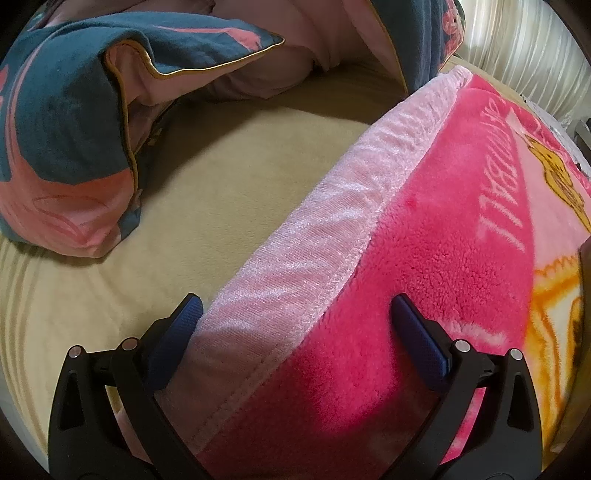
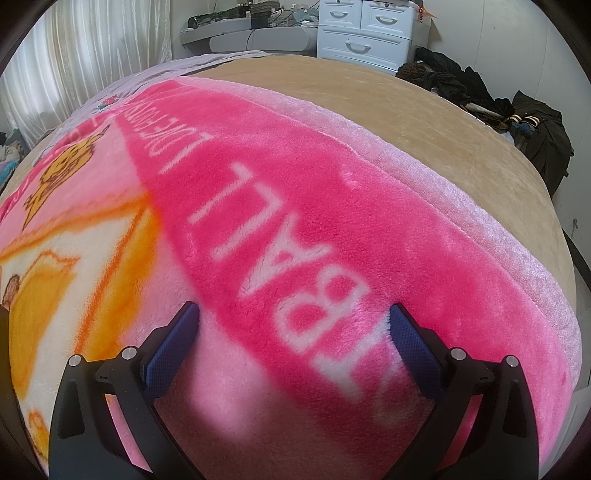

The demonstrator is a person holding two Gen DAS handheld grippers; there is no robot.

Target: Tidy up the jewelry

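No jewelry shows in either view. My left gripper (image 1: 295, 306) is open and empty, its blue-padded fingers spread low over the pale pink hem of a bright pink fleece blanket (image 1: 424, 258). My right gripper (image 2: 293, 314) is open and empty too, hovering close over the same pink blanket (image 2: 295, 206), above its white lettering and an orange and yellow cartoon print (image 2: 66, 173).
The blanket lies on a bed with a beige sheet (image 1: 207, 192) (image 2: 388, 99). A teal and pink pillow (image 1: 62, 122) sits at the left. A white drawer unit (image 2: 364, 31), a cluttered desk (image 2: 255, 29), dark clothes (image 2: 524, 110) and curtains (image 2: 85, 48) stand beyond the bed.
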